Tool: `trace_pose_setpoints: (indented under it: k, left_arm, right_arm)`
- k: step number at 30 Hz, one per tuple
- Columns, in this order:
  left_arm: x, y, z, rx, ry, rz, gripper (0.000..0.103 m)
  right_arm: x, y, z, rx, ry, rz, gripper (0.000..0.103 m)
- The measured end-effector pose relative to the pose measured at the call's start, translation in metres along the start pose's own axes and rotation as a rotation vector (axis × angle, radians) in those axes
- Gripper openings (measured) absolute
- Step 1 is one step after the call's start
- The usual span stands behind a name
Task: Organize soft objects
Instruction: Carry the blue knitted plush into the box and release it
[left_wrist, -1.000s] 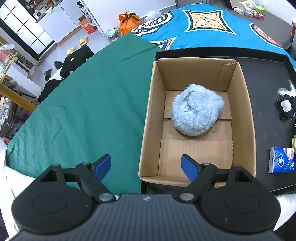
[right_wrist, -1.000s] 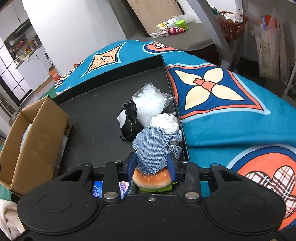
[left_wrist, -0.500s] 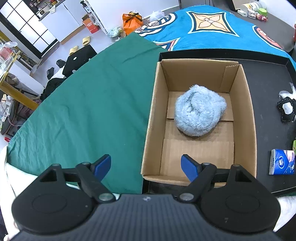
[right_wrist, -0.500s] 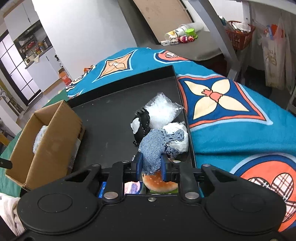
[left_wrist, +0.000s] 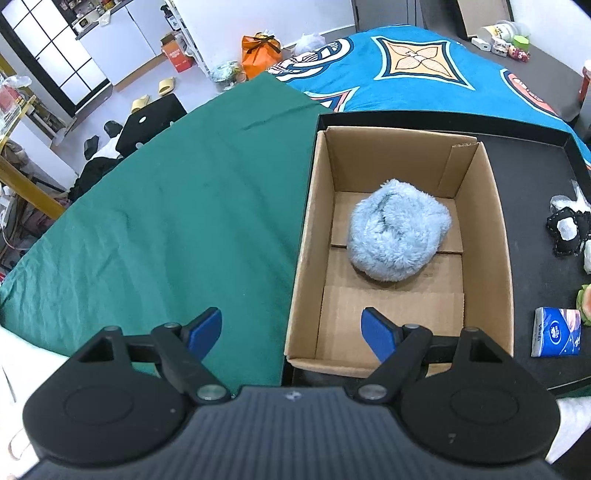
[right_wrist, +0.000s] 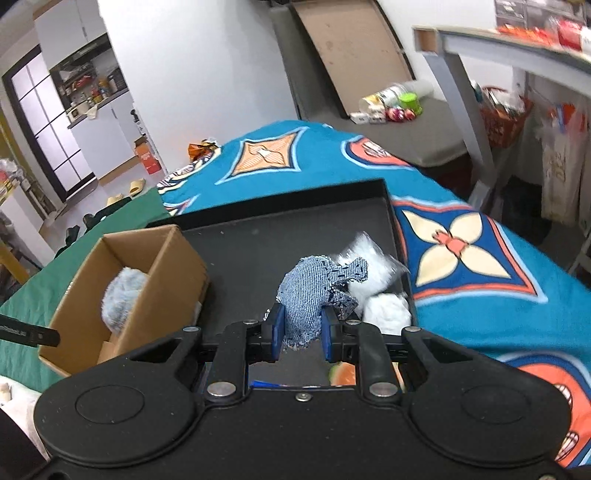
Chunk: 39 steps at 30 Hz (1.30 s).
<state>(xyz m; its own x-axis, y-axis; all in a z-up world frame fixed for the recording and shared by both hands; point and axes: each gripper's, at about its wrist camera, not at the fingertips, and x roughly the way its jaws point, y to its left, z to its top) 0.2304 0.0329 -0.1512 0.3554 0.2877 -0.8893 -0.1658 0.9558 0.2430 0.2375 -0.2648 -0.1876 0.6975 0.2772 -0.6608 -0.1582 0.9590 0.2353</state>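
Here we work on a black tray (right_wrist: 295, 243) laid over green and blue patterned cloths. Our right gripper (right_wrist: 302, 332) has its jaws clamped on a denim toy (right_wrist: 310, 291), lifted over bare tray beside the cardboard box (left_wrist: 502, 236); our left gripper (left_wrist: 291, 332) hangs wide open at the box's near edge.

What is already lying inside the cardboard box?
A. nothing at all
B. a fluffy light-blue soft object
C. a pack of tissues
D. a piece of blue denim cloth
B: the left wrist view shows a fluffy light-blue soft object on the floor of the cardboard box, while the denim cloth is clamped in the right gripper outside the box.
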Motion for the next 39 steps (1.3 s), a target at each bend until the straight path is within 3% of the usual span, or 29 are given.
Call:
trace_pose_setpoints:
  k: [14,25,39]
  left_arm:
    - [0.0,0.015,-0.002,-0.049,-0.047,-0.051,0.078]
    - [0.011,0.028,0.0,-0.1,-0.019,-0.107,0.072]
    - [0.027,0.041,0.0,-0.143,0.02,-0.194,0.047]
  right_arm:
    - [-0.007,0.058,0.024,-0.104,-0.019,0.008,0.021]
    - [-0.005,0.105,0.033,-0.177,-0.024,-0.01,0.021]
    - [0.007,0.14,0.033,-0.212,-0.009,-0.038,0.021]
